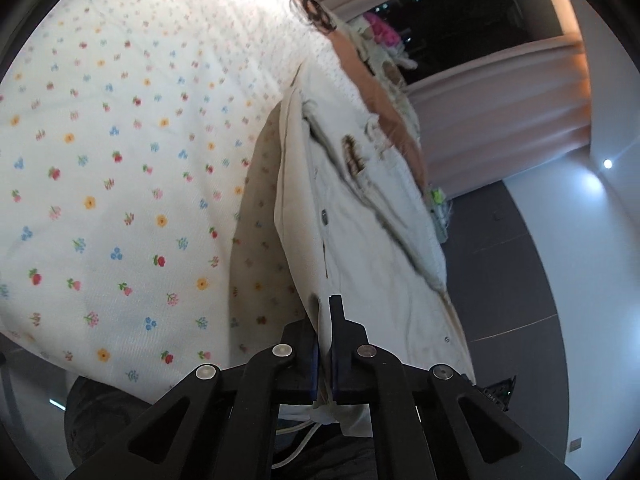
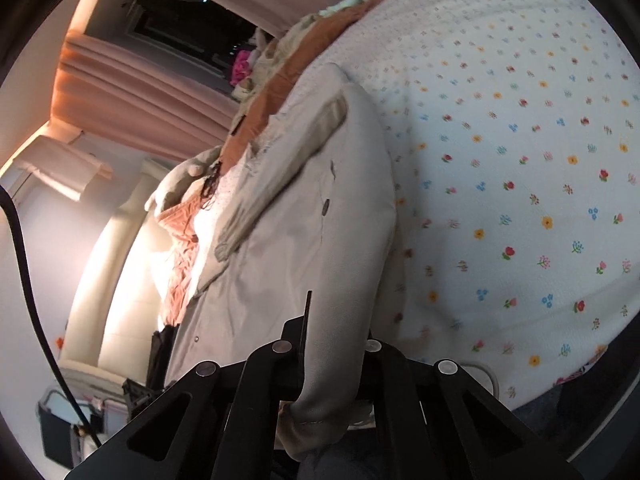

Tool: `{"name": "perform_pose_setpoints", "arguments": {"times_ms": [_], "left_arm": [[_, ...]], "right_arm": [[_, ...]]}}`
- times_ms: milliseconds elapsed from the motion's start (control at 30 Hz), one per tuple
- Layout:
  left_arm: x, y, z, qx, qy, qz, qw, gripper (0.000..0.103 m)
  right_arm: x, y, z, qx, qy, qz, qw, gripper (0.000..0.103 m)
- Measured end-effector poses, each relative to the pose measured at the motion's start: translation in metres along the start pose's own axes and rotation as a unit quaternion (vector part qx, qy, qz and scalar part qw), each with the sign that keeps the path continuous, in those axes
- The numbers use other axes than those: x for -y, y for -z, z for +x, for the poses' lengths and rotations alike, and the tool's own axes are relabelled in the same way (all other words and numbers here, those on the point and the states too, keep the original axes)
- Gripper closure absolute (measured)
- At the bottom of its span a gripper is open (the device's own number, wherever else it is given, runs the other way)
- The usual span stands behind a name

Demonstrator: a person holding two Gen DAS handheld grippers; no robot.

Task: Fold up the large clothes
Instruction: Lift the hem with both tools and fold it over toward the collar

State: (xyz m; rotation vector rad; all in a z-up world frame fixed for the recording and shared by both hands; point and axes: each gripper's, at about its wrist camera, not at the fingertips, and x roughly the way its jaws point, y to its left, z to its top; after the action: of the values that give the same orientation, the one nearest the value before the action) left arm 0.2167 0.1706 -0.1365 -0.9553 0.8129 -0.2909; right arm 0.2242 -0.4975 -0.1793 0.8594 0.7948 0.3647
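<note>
A large cream jacket (image 1: 360,216) hangs lifted beside the flower-print bedspread (image 1: 120,140). My left gripper (image 1: 325,308) is shut on the jacket's edge, cloth pinched between its two black fingers. In the right wrist view the same jacket (image 2: 304,220) drapes over my right gripper (image 2: 320,320), which is shut on a thick fold of it; the cloth hides the right finger. The jacket's collar and buttons face the camera. The bedspread (image 2: 520,160) lies to the right.
Pink curtains (image 1: 500,100) and a dark window (image 1: 480,12) stand behind the bed. An orange blanket (image 2: 288,76) and soft toys (image 2: 240,68) lie at the bed's far end. A black cable (image 2: 24,260) hangs at left. Grey floor (image 1: 512,272) lies beside the bed.
</note>
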Motion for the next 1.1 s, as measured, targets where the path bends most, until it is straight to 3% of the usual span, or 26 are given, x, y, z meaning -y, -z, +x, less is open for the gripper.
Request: {"name": "perform_pose_setpoints", "arguments": {"times_ms": [500, 933, 1100], "left_arm": [[0.066, 0.025, -0.106, 0.075, 0.077, 0.043, 0.9933, 0.100], [0.069, 0.090, -0.196, 0.106, 0.095, 0.053, 0.9884, 0.100], [0.060, 0.099, -0.204, 0.110, 0.084, 0.054, 0.9889, 0.100]], "right_arm": [[-0.077, 0.039, -0.086, 0.041, -0.066, -0.061, 0.995, 0.097], [-0.107, 0.097, -0.150, 0.052, -0.085, -0.107, 0.989, 0.097], [-0.115, 0.114, -0.157, 0.057, -0.091, -0.114, 0.988, 0.097]]}}
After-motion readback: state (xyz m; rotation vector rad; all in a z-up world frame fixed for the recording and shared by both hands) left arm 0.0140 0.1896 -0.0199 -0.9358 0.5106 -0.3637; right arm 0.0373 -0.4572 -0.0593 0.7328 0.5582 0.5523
